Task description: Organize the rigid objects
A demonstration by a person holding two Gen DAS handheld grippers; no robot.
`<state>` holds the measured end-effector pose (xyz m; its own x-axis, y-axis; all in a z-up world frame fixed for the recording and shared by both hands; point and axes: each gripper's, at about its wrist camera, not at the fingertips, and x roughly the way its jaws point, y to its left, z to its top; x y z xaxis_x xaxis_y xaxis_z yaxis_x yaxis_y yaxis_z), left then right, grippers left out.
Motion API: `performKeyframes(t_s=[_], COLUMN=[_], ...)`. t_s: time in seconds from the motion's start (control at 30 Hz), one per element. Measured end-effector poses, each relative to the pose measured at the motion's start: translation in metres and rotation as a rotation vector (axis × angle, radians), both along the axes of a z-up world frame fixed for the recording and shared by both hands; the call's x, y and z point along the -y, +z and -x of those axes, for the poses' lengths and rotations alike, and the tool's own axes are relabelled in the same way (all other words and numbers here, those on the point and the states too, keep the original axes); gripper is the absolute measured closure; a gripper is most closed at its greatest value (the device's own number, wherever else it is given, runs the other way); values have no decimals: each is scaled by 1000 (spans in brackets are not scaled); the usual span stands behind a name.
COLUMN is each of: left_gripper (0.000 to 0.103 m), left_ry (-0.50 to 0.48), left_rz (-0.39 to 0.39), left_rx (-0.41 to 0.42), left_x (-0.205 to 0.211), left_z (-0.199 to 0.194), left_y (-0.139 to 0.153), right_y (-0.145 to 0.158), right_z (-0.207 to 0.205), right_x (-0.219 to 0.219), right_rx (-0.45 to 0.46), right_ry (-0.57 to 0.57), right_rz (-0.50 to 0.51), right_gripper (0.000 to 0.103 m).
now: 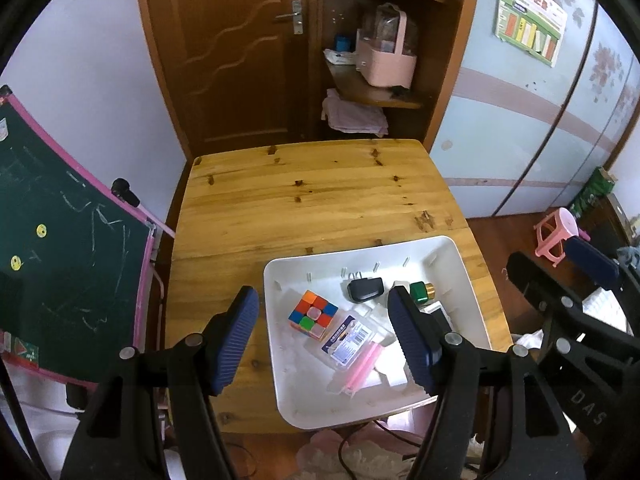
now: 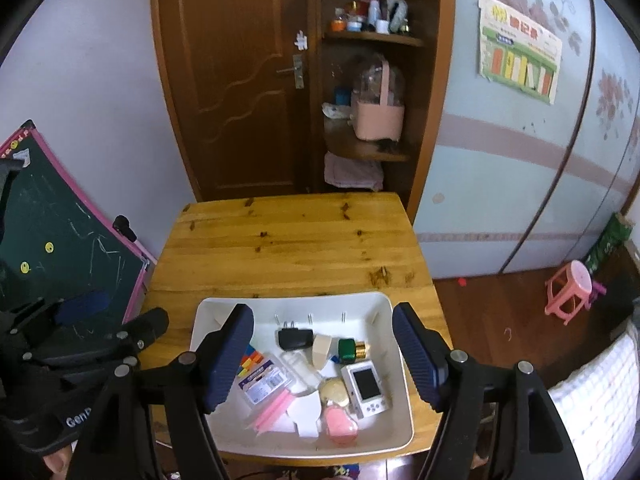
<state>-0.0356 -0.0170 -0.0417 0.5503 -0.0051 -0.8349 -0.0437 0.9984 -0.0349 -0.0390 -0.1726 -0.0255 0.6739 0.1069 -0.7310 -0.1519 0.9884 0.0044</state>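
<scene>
Left tongs (image 1: 322,334) open | cube (image 1: 313,314) clear | tray (image 1: 280,376) contents partly hidden

A wooden table (image 1: 304,200) with dark knots carries one thing only: a white plastic bin (image 1: 280,360). The bin stands at the near edge of the table, toward its right side.

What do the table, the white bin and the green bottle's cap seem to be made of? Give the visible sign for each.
Table: wood, glossy varnish, judging by knots, grain and plank seams.
White bin: probably moulded plastic, smooth with a slight sheen, with rounded corners and a thin rim.
Green bottle's cap: looks like gold-coloured metal or metallised plastic; it is shiny, but too small to tell.
</scene>
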Motion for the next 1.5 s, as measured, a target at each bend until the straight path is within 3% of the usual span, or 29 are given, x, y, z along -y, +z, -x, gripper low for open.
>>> performKeyframes(t_s=[0.4, 1.5], left_gripper=[32, 32], left_ry=[81, 96], left_rz=[2, -11], left_rx=[-13, -50], left_x=[2, 16], left_z=[-1, -21], left_y=[-1, -8], right_y=[-4, -10], right_z=[-16, -37], right_x=[8, 18], right_rx=[-20, -20], right_ry=[44, 56], right_rz=[-17, -2], right_gripper=[30, 30])
